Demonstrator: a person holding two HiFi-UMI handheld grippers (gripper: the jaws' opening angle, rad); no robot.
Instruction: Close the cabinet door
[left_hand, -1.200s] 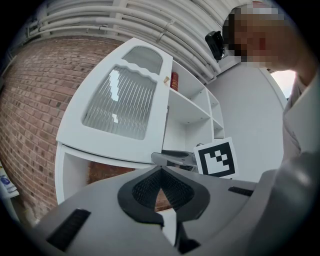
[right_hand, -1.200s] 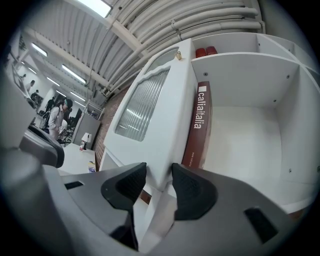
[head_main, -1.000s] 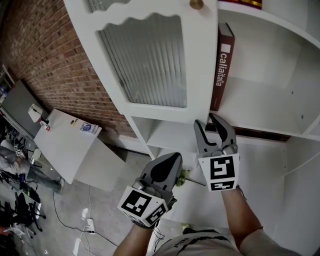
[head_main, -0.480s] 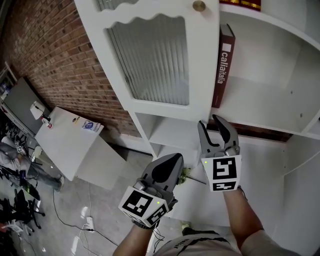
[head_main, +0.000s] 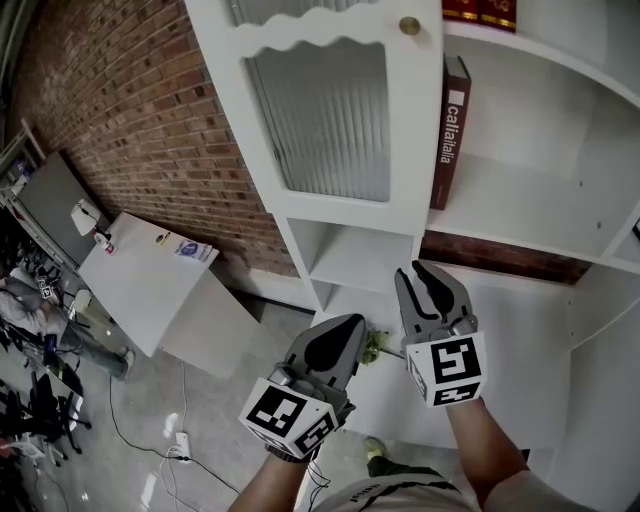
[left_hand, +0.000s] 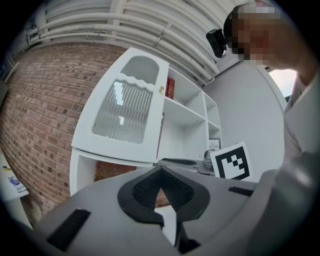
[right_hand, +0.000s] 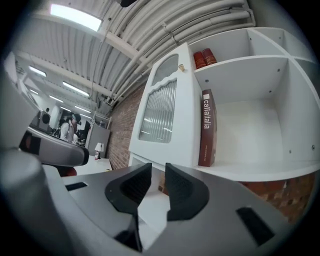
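Observation:
The white cabinet door (head_main: 330, 120), with a ribbed glass pane and a brass knob (head_main: 409, 26), stands swung open to the left of the shelves. Below its lower edge my right gripper (head_main: 425, 272) points at the cabinet. Its jaws have just been closing, a narrow gap is left, and nothing is between them (right_hand: 158, 167). My left gripper (head_main: 350, 322) is lower and further left, shut and empty (left_hand: 160, 169). Neither gripper touches the door (right_hand: 162, 115). A dark red book (head_main: 448, 145) stands upright on the shelf beside the door's free edge.
A brick wall (head_main: 120, 110) runs behind and to the left of the cabinet. A white table (head_main: 150, 290) stands low at the left, with cables (head_main: 180, 440) on the floor. Red books (head_main: 480, 10) sit on the top shelf. Something small and green (head_main: 372, 348) lies on the lowest shelf.
My right gripper has drawn back and down from the door's lower corner, and its jaws have narrowed. The left gripper has shifted slightly with it. The door looks unmoved.

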